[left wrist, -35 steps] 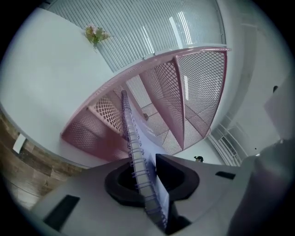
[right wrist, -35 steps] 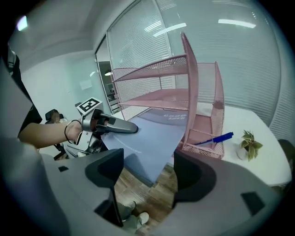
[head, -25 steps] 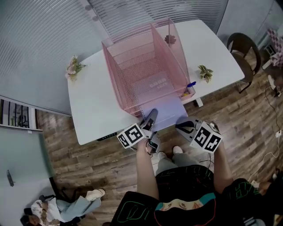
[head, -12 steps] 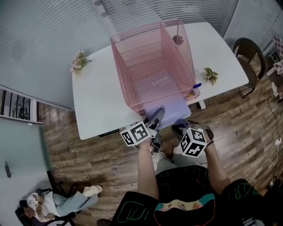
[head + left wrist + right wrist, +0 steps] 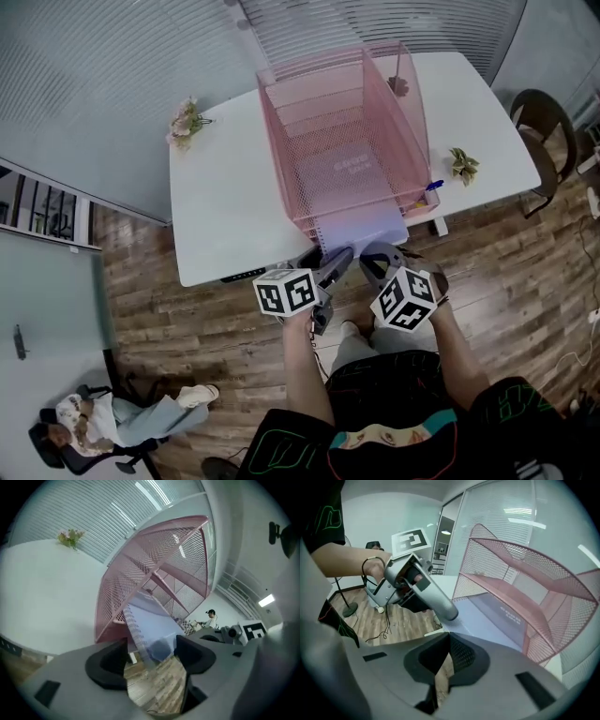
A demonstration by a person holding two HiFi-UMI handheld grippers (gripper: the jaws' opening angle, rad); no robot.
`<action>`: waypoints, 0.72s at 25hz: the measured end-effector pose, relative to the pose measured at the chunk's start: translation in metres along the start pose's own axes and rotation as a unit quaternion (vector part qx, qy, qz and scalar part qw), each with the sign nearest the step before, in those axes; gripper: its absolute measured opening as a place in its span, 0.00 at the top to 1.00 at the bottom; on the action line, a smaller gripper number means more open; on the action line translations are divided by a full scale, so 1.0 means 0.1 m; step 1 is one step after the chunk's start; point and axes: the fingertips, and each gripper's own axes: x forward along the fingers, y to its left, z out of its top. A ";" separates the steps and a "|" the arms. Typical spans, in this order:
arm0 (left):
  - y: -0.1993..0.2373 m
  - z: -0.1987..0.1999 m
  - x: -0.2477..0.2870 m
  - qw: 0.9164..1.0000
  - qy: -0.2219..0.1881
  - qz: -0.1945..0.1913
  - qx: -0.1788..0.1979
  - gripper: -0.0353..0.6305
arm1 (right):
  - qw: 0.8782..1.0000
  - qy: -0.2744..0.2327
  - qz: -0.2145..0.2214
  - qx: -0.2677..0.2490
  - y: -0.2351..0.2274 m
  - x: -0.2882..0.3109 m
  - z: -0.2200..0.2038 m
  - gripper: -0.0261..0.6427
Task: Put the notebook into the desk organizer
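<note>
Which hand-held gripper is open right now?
The left hand-held gripper: its jaws are opening and stand apart around the corner of the notebook. The right hand-held gripper has its jaws pressed together with nothing between them.

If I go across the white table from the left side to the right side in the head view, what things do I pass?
Small pale pink flower bunch → big pink wire-mesh desk organizer → little yellow-green flower sprig → dark brown round-backed chair, which stands on the floor just past the table.
</note>
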 end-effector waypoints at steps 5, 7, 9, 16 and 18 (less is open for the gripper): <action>0.06 -0.09 -0.14 0.995 0.038 0.049 0.081 0.56 | 1.000 0.001 -0.014 -0.009 -0.05 0.10 0.09 0.96; 0.11 -0.11 -0.18 0.988 0.050 0.080 0.119 0.66 | 1.000 0.005 -0.016 -0.013 -0.06 0.13 0.11 0.96; 0.14 -0.12 -0.21 0.981 0.064 0.105 0.152 0.73 | 1.000 0.008 -0.017 -0.017 -0.08 0.15 0.12 0.96; 0.18 -0.23 -0.29 0.952 0.154 0.141 0.226 0.94 | 1.000 0.009 -0.017 -0.011 -0.11 0.16 0.13 0.96; 0.14 -0.30 -0.31 0.943 0.189 0.127 0.241 0.95 | 1.000 0.008 -0.015 -0.009 -0.12 0.16 0.13 0.96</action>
